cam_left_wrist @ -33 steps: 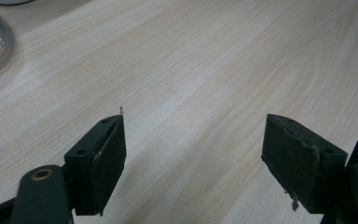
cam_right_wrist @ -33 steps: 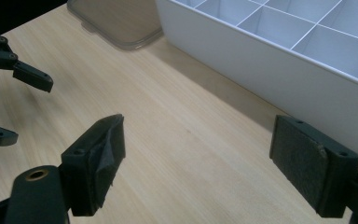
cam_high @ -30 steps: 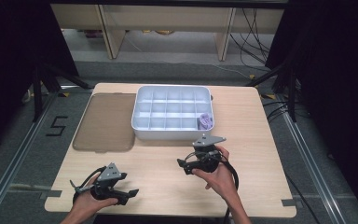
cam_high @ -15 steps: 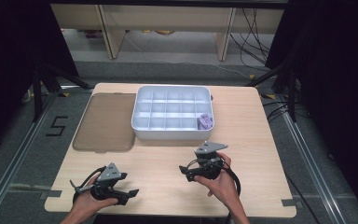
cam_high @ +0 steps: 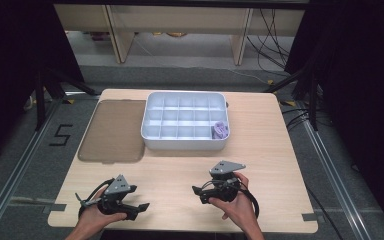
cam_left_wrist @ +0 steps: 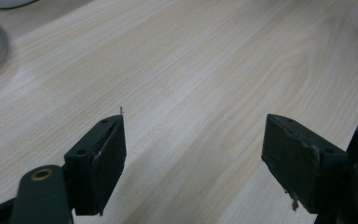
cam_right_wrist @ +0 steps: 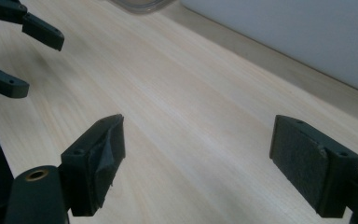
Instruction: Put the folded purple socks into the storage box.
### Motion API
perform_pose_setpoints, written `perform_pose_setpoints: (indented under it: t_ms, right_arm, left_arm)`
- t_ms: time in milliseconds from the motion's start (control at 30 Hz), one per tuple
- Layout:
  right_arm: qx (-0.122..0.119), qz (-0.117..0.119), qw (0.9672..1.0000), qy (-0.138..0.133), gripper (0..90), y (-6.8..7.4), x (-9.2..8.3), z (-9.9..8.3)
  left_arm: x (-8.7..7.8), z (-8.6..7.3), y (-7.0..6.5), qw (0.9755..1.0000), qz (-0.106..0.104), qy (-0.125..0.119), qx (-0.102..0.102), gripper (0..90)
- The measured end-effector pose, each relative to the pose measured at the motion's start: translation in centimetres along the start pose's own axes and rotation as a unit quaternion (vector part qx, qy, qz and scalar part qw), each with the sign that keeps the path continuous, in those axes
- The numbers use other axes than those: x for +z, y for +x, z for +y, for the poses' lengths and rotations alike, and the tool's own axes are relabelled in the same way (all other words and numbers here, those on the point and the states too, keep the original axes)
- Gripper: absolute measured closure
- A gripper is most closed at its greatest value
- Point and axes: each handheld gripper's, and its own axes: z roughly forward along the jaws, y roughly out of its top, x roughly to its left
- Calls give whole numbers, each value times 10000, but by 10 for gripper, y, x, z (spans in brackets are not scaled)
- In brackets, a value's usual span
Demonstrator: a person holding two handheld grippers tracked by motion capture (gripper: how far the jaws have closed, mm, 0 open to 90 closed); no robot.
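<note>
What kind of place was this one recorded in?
Probably a lab or recording workspace: a wooden table on a taped, numbered floor, loose cables behind, and a hand-held gripper in each hand.

Left gripper (cam_high: pixel 142 206): you held it at seven o'clock, jaws wide apart, gripping nothing.
Right gripper (cam_high: pixel 196 192): you held it at five o'clock, jaws wide apart, pointing toward nine o'clock.

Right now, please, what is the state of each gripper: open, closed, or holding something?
Left gripper: open, holding nothing, above the bare table.
Right gripper: open, holding nothing, facing the white tray.
</note>
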Motion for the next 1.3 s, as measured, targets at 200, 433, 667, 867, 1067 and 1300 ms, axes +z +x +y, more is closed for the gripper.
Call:
perform_pose_setpoints:
  t_ms: [200, 433, 667, 867, 1067, 1300]
  right_arm:
    - [-73, 29, 10000, 59, 189, 3, 3, -9]
    - [3, 36, 10000, 59, 185, 6, 3, -19]
    - [38, 22, 9999, 111, 176, 9, 0, -27]
    - [56, -4, 9998, 165, 165, 12, -1, -34]
    - [-43, -18, 9999, 159, 164, 17, -1, -39]
    - [-180, 72, 9996, 216, 165, 22, -2, -43]
  left_arm:
    - [1, 0, -1, 10000, -24, -61, -25, 213]
    - [1, -1, -5, 10000, -71, 7, -19, 213]
    - [3, -1, -7, 9999, -65, -32, -98, 212]
    - [3, -1, -11, 9999, -152, 38, 28, 212]
    - [3, -2, -17, 9999, -124, 30, 109, 211]
    - [7, -3, -22, 9997, -180, 81, 168, 211]
